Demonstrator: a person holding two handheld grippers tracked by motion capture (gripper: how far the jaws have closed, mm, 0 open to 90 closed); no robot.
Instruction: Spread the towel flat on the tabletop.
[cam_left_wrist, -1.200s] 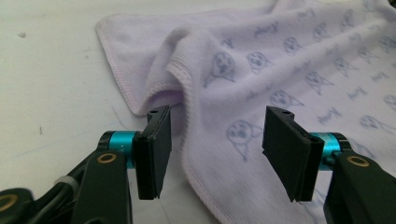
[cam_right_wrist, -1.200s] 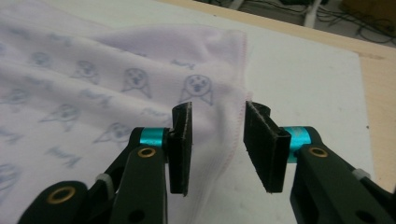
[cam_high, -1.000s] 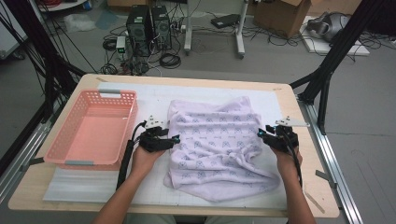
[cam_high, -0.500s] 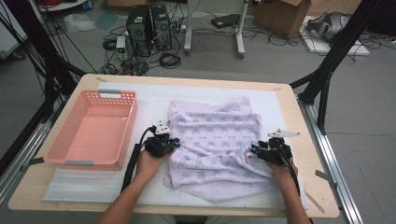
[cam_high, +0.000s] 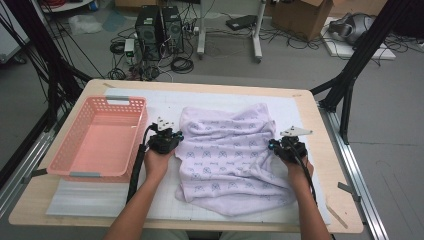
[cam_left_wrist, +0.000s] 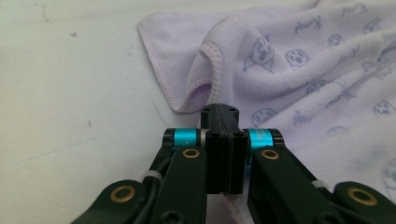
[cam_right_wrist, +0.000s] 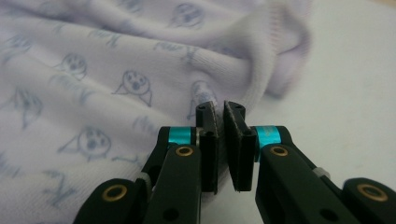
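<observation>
Lilac towel (cam_high: 231, 156) is lying rumpled on the worktop (cam_high: 320, 145), beside the pink basket (cam_high: 100, 137). Left tool (cam_high: 172, 141) and right tool (cam_high: 276, 148), both having just been closing, are pinching its opposite edges.

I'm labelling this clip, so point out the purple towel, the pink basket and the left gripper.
purple towel (cam_high: 227, 150): high view, middle of the cloth.
pink basket (cam_high: 75, 174): high view, its near rim.
left gripper (cam_left_wrist: 219, 111): left gripper view, tips of its closed jaws.
</observation>
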